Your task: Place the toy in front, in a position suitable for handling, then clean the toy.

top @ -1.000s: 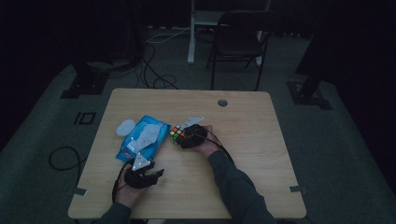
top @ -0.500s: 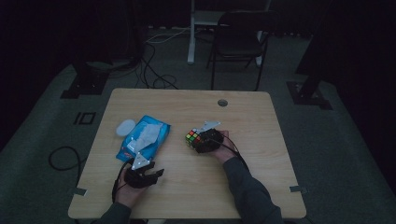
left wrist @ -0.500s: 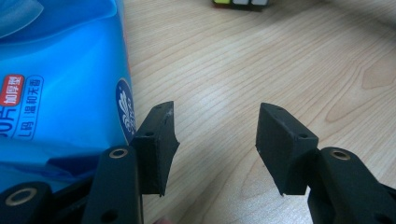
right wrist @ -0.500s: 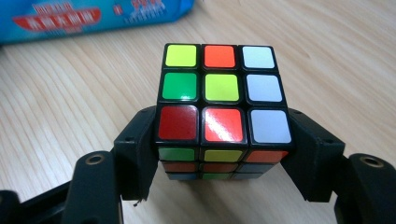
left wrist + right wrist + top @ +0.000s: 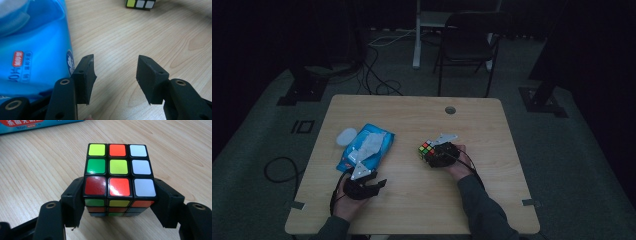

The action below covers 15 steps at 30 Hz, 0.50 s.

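The table [image 5: 412, 200] is the biggest thing here, a light wooden top with a small round hole [image 5: 450, 110] near its far edge. The room around it is dark, and a chair [image 5: 467, 45] stands on the floor beyond the table.

On the left part of the table lies a blue pack [image 5: 364, 150] of wipes, flat, with a white flap on top. Just beside its far left corner there is a white lid [image 5: 346, 136], touching the pack or almost touching; I cannot tell which.

The cube [image 5: 427, 150] is near the middle of the table, a little to the right, well apart from the pack. In the right gripper view its top face [image 5: 117, 167] shows yellow, orange, white, green and red squares, and its lower part seems to rest on the wood.

The right gripper [image 5: 432, 156] is at the cube, and its two black jaws press the cube from both sides at the near row, so the cube is held firmly between them. The person's right hand [image 5: 459, 167] is behind it.

The left gripper [image 5: 374, 184] is near the front edge, just beside the near end of the pack. Its jaws stand wide apart with only bare wood between them, and in the left gripper view one jaw is very close to the edge of the pack [image 5: 32, 50].
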Motion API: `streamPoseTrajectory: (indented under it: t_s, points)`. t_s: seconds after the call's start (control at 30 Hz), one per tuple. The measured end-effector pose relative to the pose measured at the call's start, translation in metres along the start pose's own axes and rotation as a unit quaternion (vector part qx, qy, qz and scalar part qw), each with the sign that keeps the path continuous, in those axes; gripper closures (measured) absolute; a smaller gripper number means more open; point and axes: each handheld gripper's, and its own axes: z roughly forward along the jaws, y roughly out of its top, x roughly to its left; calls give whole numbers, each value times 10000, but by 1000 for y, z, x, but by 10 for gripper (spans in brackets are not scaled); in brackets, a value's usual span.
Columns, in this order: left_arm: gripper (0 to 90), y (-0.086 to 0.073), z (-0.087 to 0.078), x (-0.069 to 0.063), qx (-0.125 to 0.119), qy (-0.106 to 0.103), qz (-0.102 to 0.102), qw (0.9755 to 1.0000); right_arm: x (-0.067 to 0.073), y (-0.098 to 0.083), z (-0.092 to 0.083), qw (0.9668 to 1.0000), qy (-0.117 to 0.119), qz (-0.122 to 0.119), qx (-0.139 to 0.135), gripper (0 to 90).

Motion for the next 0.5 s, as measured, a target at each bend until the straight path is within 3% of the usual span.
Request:
streamPoseTrajectory:
  t_s: [0.33,0.5]
  points:
    - [488,8,-6,4,-30,-4,54,10000,-2,-6,-1,9999,-16,144,19,344]
    - [482,24,-13,1,-135,32,286,9995,-2,-8,-3,9999,-36,160,-4,343]
